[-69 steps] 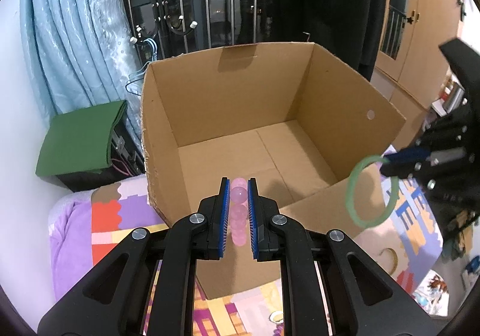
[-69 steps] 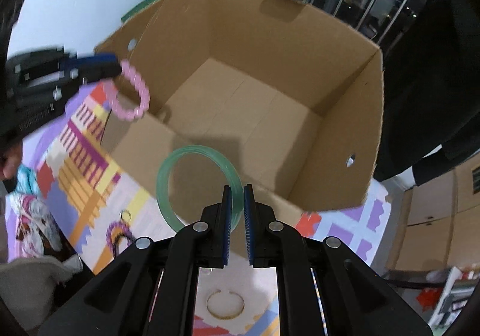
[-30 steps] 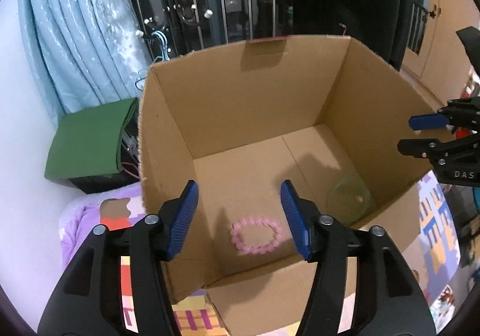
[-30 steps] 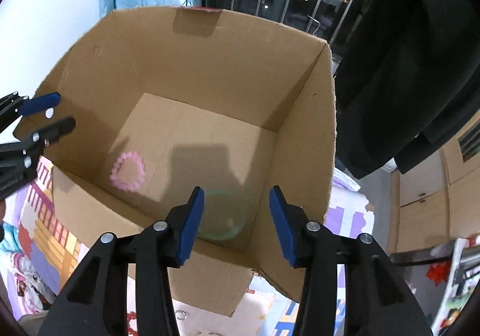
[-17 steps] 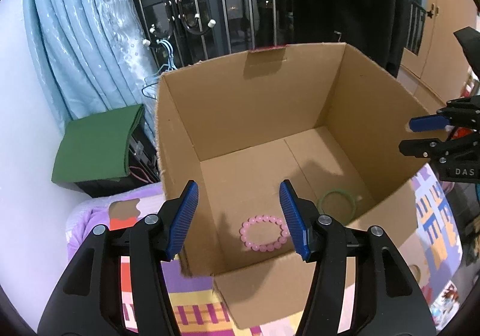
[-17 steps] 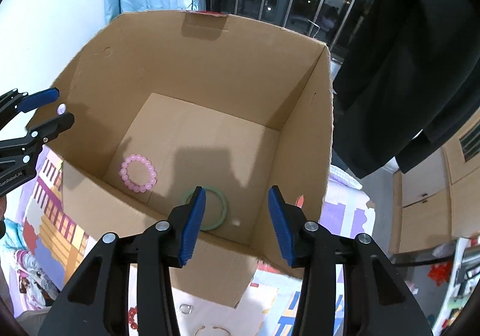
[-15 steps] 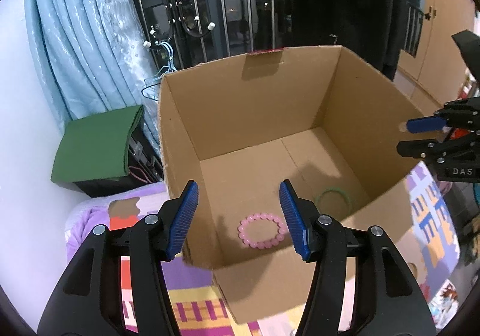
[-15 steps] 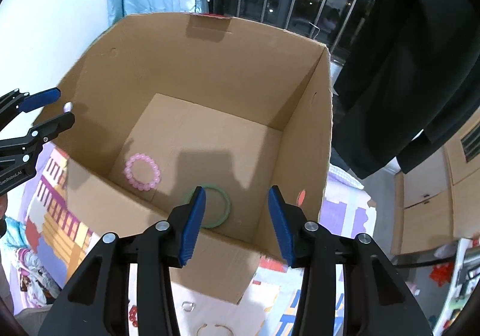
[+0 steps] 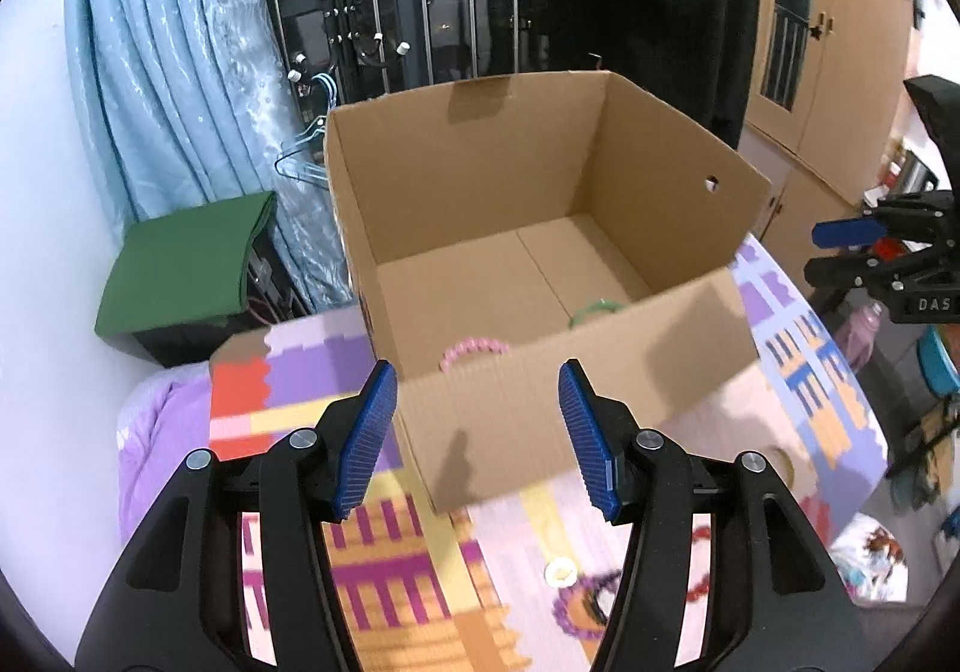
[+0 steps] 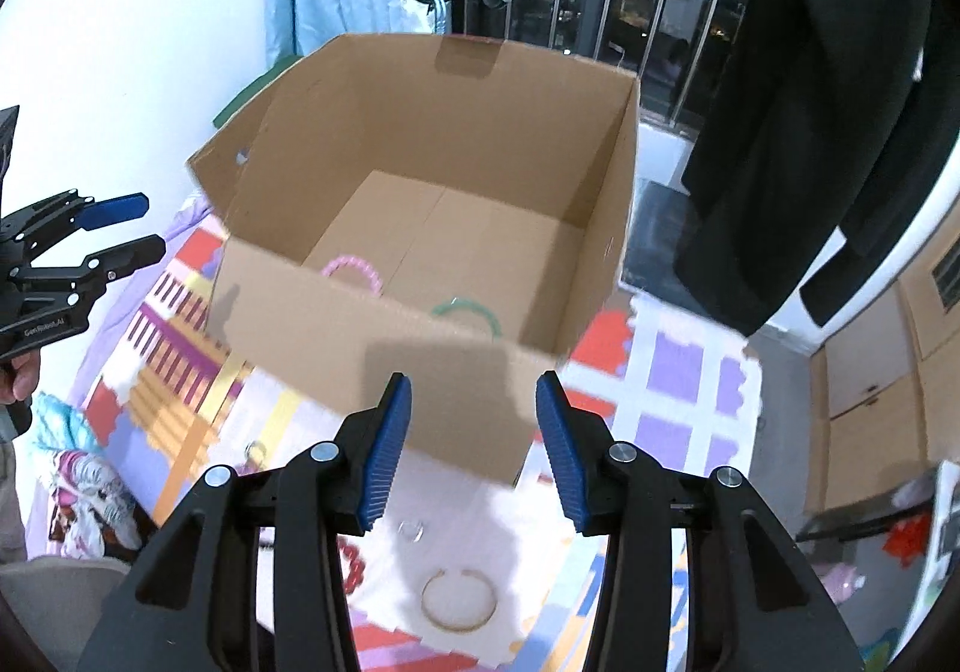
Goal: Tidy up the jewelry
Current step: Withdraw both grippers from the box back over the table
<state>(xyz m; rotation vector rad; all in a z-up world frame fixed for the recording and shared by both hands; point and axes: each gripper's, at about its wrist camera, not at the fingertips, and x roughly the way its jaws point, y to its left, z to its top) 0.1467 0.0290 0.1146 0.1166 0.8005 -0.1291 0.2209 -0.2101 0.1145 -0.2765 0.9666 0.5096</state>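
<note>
Left gripper (image 9: 477, 435) spread wide, nothing between pads, hovering just short of cardboard box (image 9: 576, 390) near wall. Right gripper (image 10: 474, 441) likewise wide apart and bare, just short of same wall. Gold bangle (image 10: 459, 600) and small ring (image 10: 411, 529) on colourful play mat (image 10: 678, 372), in front of box. Inside box, on floor by near wall: pink bead bracelet (image 9: 474, 351) toward left, green bangle (image 9: 597, 309) toward right, apart. Green folded cloth (image 9: 186, 264) left of box, blue curtain (image 9: 180, 54) beyond.
</note>
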